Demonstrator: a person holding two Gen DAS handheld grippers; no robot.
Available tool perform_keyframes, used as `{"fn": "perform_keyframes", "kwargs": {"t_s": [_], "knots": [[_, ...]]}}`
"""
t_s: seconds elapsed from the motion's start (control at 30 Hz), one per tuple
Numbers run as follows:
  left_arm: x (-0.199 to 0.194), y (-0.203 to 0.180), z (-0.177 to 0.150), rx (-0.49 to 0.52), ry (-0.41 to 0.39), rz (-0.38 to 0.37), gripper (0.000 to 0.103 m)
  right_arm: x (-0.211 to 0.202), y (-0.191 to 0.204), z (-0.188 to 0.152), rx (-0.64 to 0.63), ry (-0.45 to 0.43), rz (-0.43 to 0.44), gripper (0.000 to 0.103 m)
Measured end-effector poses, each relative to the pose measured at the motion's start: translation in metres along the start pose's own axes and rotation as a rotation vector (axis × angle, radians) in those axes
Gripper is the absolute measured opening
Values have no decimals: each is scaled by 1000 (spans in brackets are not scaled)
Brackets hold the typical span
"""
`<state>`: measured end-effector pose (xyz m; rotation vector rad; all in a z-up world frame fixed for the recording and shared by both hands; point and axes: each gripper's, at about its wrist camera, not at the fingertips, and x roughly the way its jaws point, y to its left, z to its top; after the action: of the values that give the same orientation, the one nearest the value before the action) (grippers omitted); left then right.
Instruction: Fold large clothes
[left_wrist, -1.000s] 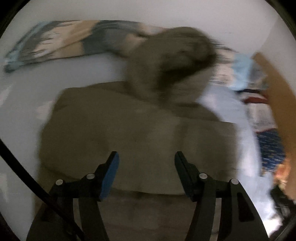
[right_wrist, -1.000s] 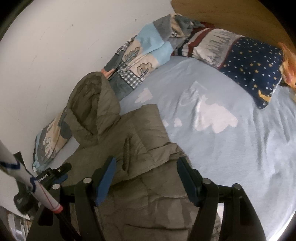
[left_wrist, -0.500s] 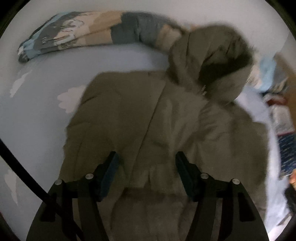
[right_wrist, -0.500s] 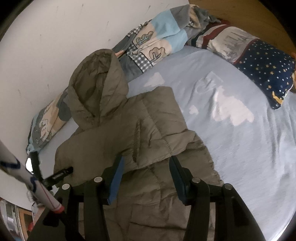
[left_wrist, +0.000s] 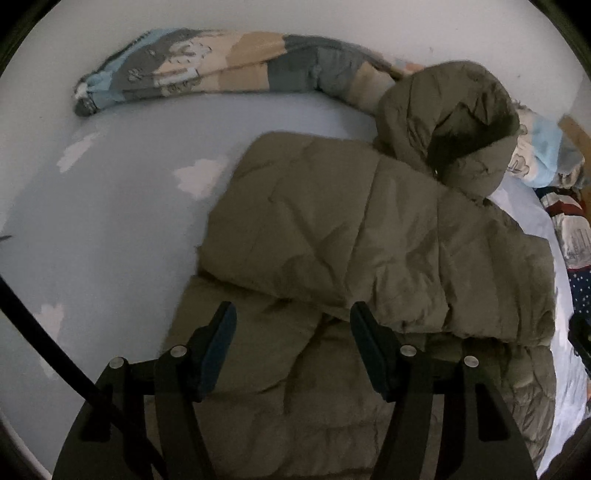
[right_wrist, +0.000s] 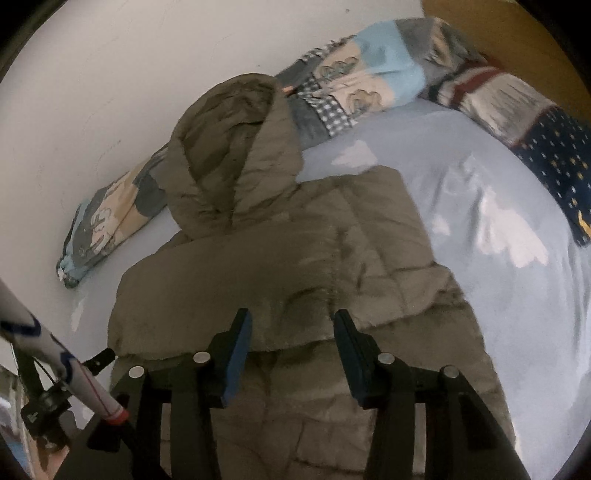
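An olive-green puffy hooded jacket (left_wrist: 351, 236) lies on the bed with its sleeves folded across the body and its hood (left_wrist: 454, 125) toward the wall. It also shows in the right wrist view (right_wrist: 288, 258). My left gripper (left_wrist: 293, 325) is open and empty, hovering above the jacket's lower part. My right gripper (right_wrist: 291, 332) is open and empty above the folded sleeve edge. The left gripper's tip (right_wrist: 103, 358) shows at the jacket's left edge in the right wrist view.
The light-blue sheet (left_wrist: 110, 229) with white clouds covers the bed. A rolled patchwork blanket (left_wrist: 221, 77) lies along the white wall. Pillows (right_wrist: 509, 99) sit at the headboard end (right_wrist: 498, 29). A white pole with red tip (right_wrist: 74, 373) stands at lower left.
Both grippers have pulled back from the jacket and turned. The hood has settled from its blurred motion and now lies still toward the wall. The right gripper's jaws have narrowed a little.
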<state>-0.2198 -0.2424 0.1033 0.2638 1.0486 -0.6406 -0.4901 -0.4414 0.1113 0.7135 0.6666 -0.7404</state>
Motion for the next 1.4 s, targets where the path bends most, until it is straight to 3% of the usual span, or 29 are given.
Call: {"fn": "perform_keyframes", "kwargs": {"t_s": [0.2, 0.33, 0.43, 0.57, 0.63, 0.7, 0.87, 1.0, 1.2, 1.4], "knots": [[24, -9, -1, 46, 87, 70, 63, 35, 6, 5, -35, 21, -35, 50], [31, -8, 2, 49, 134, 72, 63, 66, -3, -6, -16, 113, -81, 50], [15, -3, 8, 31, 106, 25, 63, 68, -5, -8, -10, 136, -82, 50], [-7, 20, 14, 4, 79, 7, 64, 46, -2, -1, -22, 103, -58, 50], [-13, 43, 12, -31, 92, -4, 66, 33, -6, 3, -13, 80, -49, 59], [-18, 65, 7, -63, 108, -28, 66, 26, -14, 3, 3, 71, -56, 61], [-36, 135, -29, -117, 153, -58, 66, 7, -41, -5, 16, 94, -72, 61], [-49, 168, -68, -159, 190, -76, 66, -22, -72, -15, 59, 88, -55, 61], [-65, 177, -132, -218, 256, -216, 66, -75, -126, -51, 132, 82, -71, 61], [-63, 170, -148, -222, 263, -281, 66, -118, -170, -105, 174, 110, -75, 67]]}}
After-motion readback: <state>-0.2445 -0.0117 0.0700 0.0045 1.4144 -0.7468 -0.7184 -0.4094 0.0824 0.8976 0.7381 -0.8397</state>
